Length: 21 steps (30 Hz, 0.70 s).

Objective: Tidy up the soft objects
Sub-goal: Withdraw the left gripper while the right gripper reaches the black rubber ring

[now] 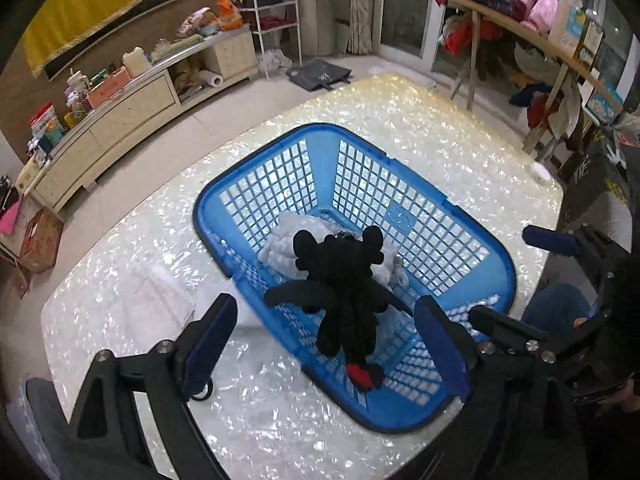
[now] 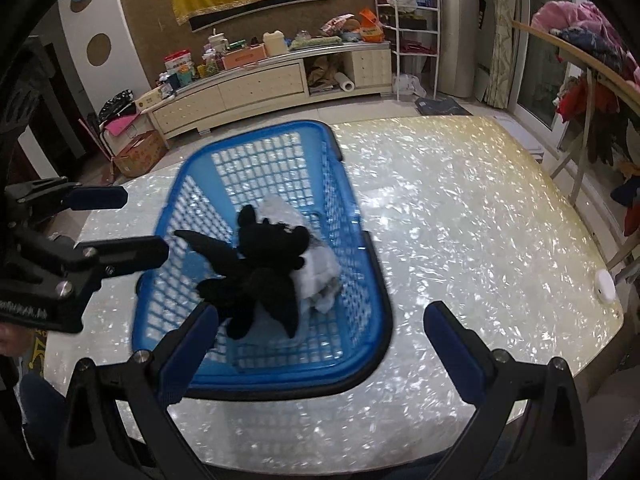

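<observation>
Black plush [image 1: 344,284] lies on white cloth [image 1: 288,236] in blue basket [image 1: 472,236] — both tools [image 1: 324,332] [image 2: 320,336] spread wide, empty.

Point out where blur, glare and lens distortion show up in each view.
Left wrist view: mostly sharp, the black plush toy crisp in the blue basket; fisheye bends the clothes rack. Right wrist view: motion blur smears the blue basket rim and toy; glare sparkles across the pearly table; dark vignette in the corners.

Glossy pearly table [image 2: 460,208], plastic basket [image 2: 260,376]
</observation>
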Motion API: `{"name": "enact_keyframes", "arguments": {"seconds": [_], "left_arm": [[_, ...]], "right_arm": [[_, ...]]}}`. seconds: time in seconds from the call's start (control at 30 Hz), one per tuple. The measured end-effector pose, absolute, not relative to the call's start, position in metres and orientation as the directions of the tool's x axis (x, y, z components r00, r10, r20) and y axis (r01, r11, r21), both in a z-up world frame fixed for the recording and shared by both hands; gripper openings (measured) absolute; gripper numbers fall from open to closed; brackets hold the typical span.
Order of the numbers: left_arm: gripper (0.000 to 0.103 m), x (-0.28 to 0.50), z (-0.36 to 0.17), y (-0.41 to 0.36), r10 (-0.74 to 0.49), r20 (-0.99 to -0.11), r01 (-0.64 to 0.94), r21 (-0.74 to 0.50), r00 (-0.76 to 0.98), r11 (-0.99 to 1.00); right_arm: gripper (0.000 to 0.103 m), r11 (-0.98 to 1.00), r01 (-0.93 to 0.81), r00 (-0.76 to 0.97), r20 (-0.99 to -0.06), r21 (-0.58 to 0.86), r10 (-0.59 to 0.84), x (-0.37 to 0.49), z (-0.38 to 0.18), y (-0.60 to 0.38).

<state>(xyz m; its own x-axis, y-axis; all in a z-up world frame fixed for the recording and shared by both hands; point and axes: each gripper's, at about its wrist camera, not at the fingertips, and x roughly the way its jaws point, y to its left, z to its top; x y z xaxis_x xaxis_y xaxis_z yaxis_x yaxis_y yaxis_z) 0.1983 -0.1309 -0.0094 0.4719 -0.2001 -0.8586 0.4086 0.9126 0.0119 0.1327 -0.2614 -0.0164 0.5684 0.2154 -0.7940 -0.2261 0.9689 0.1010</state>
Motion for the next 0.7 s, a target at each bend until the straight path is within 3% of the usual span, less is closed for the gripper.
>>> {"name": "enact_keyframes", "arguments": {"seconds": [0.07,0.13,0.7], "left_arm": [[0.093,0.184,-0.004,-0.122,-0.198,-0.854,0.401,0.014,0.482,0.916],[0.103,0.174,0.0,-0.114,-0.191,-0.844,0.392,0.024,0.5,0.919],[0.103,0.11,0.007,-0.001,-0.155,-0.816,0.232,-0.027,0.557,0.972]], "right_arm": [[0.103,0.966,-0.241,0.575,-0.789,0.092,0.219,0.126,-0.01,-0.253],[0.103,0.963,-0.254,0.579,-0.785,0.084,0.221,0.12,-0.005,-0.247],[0.103,0.91,-0.413,0.539,-0.795,0.039,0.279,0.109,0.002,-0.166]]}}
